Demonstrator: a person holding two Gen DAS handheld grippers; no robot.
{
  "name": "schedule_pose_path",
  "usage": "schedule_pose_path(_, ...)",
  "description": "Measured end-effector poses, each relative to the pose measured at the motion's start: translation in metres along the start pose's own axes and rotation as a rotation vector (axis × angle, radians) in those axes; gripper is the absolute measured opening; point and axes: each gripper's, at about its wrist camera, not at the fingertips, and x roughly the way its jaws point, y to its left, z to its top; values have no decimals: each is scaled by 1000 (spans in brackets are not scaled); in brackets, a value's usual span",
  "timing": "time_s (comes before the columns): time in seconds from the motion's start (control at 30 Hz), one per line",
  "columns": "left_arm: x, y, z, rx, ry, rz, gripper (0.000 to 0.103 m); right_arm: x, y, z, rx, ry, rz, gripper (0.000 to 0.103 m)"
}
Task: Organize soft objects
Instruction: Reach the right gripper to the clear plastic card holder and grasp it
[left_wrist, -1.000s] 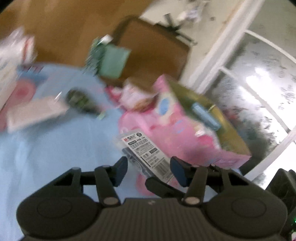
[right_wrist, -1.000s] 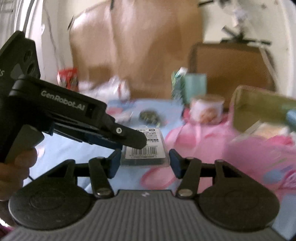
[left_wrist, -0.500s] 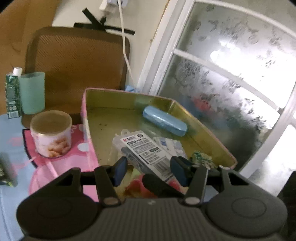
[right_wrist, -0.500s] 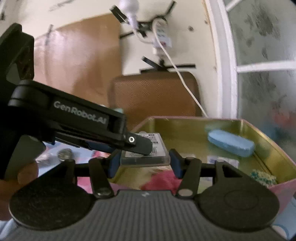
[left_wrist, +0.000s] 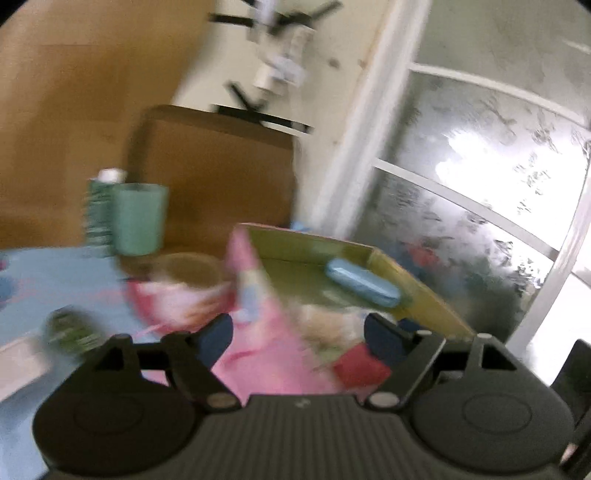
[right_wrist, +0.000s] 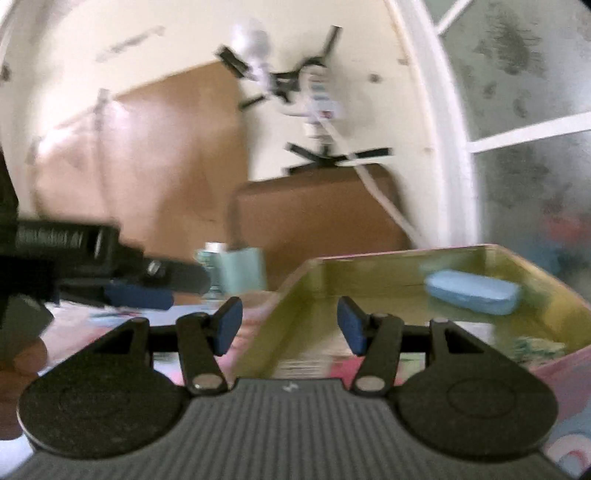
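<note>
Lower centre, both frames: my left gripper (left_wrist: 298, 334) and right gripper (right_wrist: 289, 320) spread, empty; glossy gold-lined box (right_wrist: 491, 251) holds smooth oblong blue case (right_wrist: 472, 291).

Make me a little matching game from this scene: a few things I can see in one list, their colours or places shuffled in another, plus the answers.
Things:
1. oblong case
2. cup
3. box
4. right gripper

Descriptions:
A. open, holding nothing
B. pale blue, lying inside the box
C. green, standing on the table
D. pink outside, gold inside

Pairs: 1-B, 2-C, 3-D, 4-A
</note>
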Motion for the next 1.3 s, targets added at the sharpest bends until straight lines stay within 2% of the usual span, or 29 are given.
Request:
schedule_pose_path(0.07, -20, 22, -13, -19, 0, 70, 82, -2, 18, -3, -19, 27, 93, 59)
schedule_pose_path(0.2, -58, 64, -49, -73, 45, 220, 82, 13, 59, -18, -62, 148, 258, 59)
schedule_pose_path(0.3, -83, 94, -69, -131, 31, 302, 82, 35, 89, -28, -85, 247, 326, 60)
schedule_pose_path(0.37, -98, 112, -78, -147, 7, 401, 84, 49, 106, -29, -105, 290, 362, 60)
schedule_pose_path(0.47, -111, 136, -88, -170, -18, 526, 84, 78, 131, -26, -117, 334, 393, 68)
schedule_pose_path(0.5, -117, 146, -91, -203, -25, 537, 84, 89, 140, -25, -120, 348, 406, 69)
schedule_pose_path(0.53, -121, 155, -93, -263, -35, 511, 84, 99, 146, -23, -121, 365, 417, 70)
schedule_pose_path(0.6, -126, 165, -95, -322, -74, 478, 84, 126, 161, -19, -89, 419, 428, 69)
schedule_pose_path(0.73, -125, 168, -94, -333, -84, 469, 84, 171, 173, -18, 8, 495, 419, 69)
schedule_pose_path(0.83, -123, 166, -94, -324, -77, 477, 84, 203, 183, -19, 14, 539, 406, 67)
schedule_pose_path(0.9, -128, 165, -95, -327, -80, 474, 84, 218, 189, -24, -18, 572, 402, 61)
schedule_pose_path(0.93, -129, 166, -95, -334, -85, 470, 84, 222, 193, -27, -46, 584, 389, 54)
schedule_pose_path(1.03, -131, 168, -96, -348, -92, 459, 85, 218, 188, -35, -57, 598, 383, 49)
schedule_pose_path(1.13, -129, 168, -95, -342, -84, 453, 89, 192, 177, -33, -30, 608, 411, 41)
schedule_pose_path(1.3, -128, 169, -94, -345, -75, 438, 100, 129, 160, -40, -16, 596, 512, 43)
